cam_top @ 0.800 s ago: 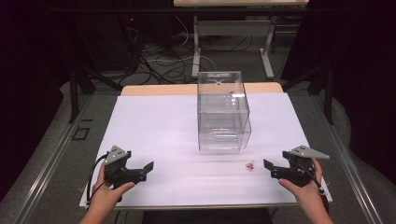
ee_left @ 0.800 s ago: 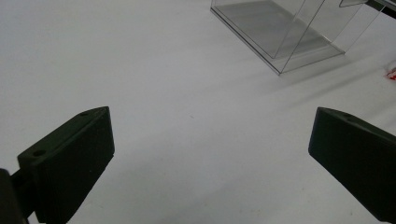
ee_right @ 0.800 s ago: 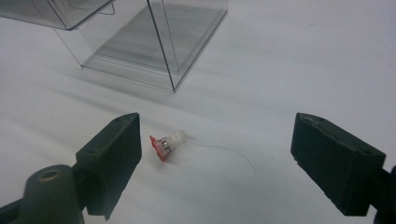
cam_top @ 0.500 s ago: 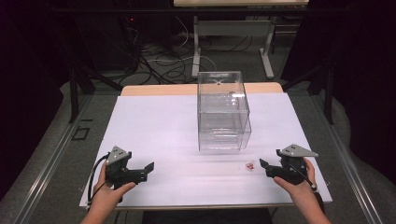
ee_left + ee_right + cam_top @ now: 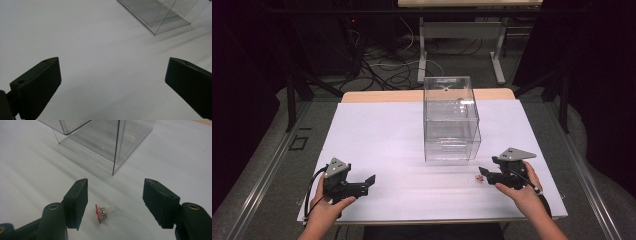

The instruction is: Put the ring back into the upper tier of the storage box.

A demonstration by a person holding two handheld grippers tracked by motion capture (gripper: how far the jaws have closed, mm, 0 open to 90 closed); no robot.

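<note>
Apparently empty clear box (image 5: pixel 451 120); red-capped piece (image 5: pixel 103 213) outside.

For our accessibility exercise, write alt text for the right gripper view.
A small red-and-silver part lies on the white table between the open black jaws of the right gripper, not touching either. A clear box stands just beyond.

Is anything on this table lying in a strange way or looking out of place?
Only one thing stands out: a small red and clear part lies tipped on its side on the white table, apart from the clear box, between the open jaws of the right gripper. A thin clear thread trails from it.
</note>
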